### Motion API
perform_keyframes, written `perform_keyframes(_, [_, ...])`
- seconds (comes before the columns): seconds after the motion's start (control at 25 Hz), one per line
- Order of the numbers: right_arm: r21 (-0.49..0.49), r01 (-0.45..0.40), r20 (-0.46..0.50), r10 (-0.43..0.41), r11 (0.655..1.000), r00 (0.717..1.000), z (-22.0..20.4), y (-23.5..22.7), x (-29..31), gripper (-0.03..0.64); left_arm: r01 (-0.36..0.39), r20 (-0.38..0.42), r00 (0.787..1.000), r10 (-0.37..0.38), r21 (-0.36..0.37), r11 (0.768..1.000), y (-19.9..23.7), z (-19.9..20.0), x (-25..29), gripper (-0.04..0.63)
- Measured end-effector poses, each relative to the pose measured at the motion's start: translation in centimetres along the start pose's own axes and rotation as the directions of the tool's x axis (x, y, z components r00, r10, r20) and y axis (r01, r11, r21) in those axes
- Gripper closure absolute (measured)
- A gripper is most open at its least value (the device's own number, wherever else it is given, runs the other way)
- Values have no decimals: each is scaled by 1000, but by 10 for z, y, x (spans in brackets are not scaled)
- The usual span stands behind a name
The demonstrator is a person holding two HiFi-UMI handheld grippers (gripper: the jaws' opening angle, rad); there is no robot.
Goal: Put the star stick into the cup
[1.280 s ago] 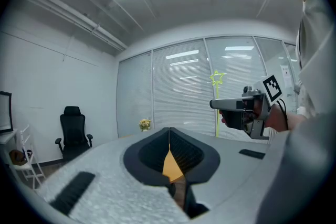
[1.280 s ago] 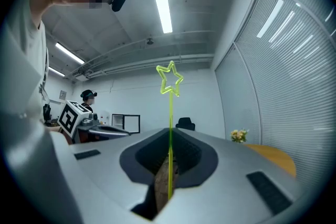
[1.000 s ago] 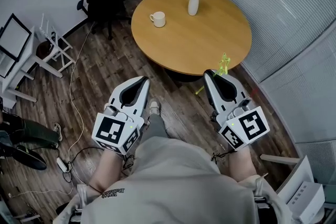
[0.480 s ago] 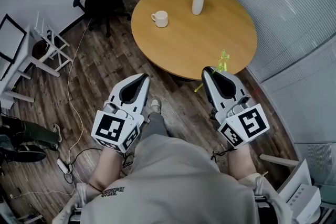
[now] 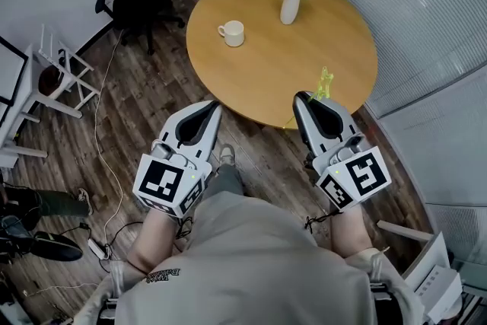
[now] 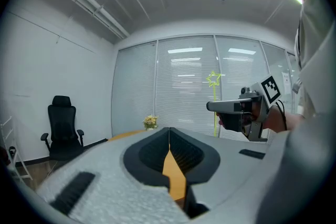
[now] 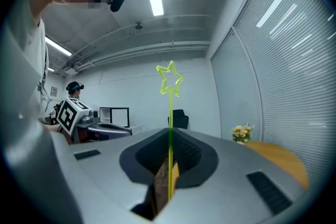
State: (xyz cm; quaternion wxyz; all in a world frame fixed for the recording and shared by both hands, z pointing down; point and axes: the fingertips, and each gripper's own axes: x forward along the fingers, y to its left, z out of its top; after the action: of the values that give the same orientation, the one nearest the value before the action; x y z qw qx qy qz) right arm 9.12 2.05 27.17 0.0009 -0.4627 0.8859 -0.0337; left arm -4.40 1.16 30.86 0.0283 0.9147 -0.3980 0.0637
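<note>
The star stick [image 7: 169,93] is clamped between the jaws of the right gripper [image 5: 303,98], with its shaft passing up through them and its star end seen over the near edge of the table [image 5: 335,42]. The jaws of the left gripper [image 5: 212,107] are pressed together with nothing between them, near the table's rim. The cup [image 5: 231,33] is noted upright on the far left part of the table, well apart from the stick, with a vase [image 5: 290,8] to its right.
</note>
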Motion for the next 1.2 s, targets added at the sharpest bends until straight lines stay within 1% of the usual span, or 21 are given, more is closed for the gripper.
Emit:
perform_keyframes(0.2, [7,26,-10,-26,1000,1000,13,-16,49,583,31,-15,999,-31,-7,999,43,12,27,572])
perform_keyframes(0.44, [8,60,-6,-60,998,998,10,-27,71,583,64,-19,998,-64,1,998,66,8,48,572])
perform_keyframes(0.64, [5,94,-14,-94,996,995,19,-44,120,583,99,-31,995,-99,-5,995,110,13,78,572])
perform_keyframes(0.8, [5,122,-13,-122,993,993,23,-56,151,583,128,-37,991,-128,-4,992,137,13,98,572])
perform_keyframes(0.88, [3,133,-9,-133,991,991,18,-64,161,583,141,-38,989,-141,2,990,144,10,110,572])
perform_keyframes(1.04, [-12,137,-3,-137,990,990,-6,-80,167,583,163,-43,986,-162,20,986,138,-11,130,572])
perform_keyframes(1.2, [-13,150,-24,-150,989,988,13,-86,198,583,172,-45,984,-172,-2,985,166,5,137,572])
